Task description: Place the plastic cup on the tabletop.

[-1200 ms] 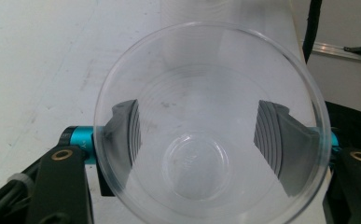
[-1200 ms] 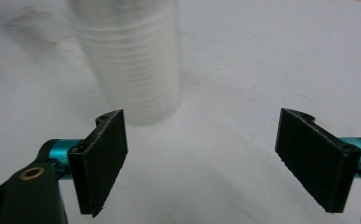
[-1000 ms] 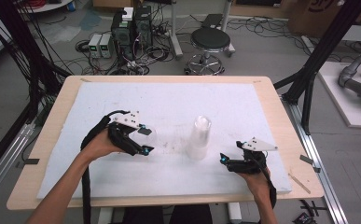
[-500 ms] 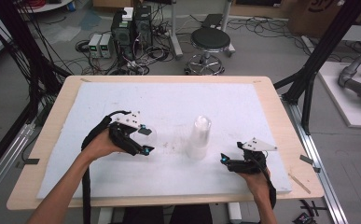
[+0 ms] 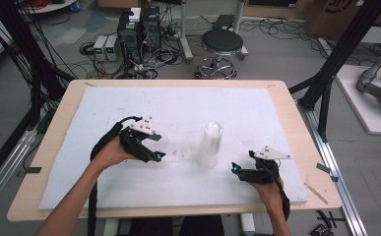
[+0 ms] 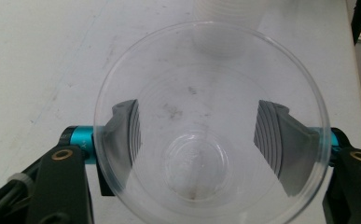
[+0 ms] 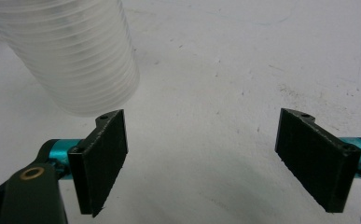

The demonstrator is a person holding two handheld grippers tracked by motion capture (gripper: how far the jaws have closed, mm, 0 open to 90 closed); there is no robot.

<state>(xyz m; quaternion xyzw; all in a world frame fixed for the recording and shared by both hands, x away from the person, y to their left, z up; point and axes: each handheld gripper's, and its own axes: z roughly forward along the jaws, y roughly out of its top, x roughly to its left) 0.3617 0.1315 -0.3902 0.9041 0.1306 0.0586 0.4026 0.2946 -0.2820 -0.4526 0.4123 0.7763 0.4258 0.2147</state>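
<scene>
Left gripper (image 5: pixel 154 147) clamps a single clear plastic cup (image 6: pixel 211 126), both jaws pressed on its outer wall, left of the stack of cups (image 5: pixel 210 145) standing on the white table mat (image 5: pixel 257 105). Right gripper (image 5: pixel 239 169), jaws spread and empty, rests just right of the stack's base.

Beyond the wooden table (image 5: pixel 55 118), a black stool (image 5: pixel 221 42) and cabled electronics boxes (image 5: pixel 139 27) stand on grey floor (image 5: pixel 271 54).

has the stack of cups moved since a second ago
No. The stack of cups stands at the same spot on the white mat, as far from the table's far edge as before.
</scene>
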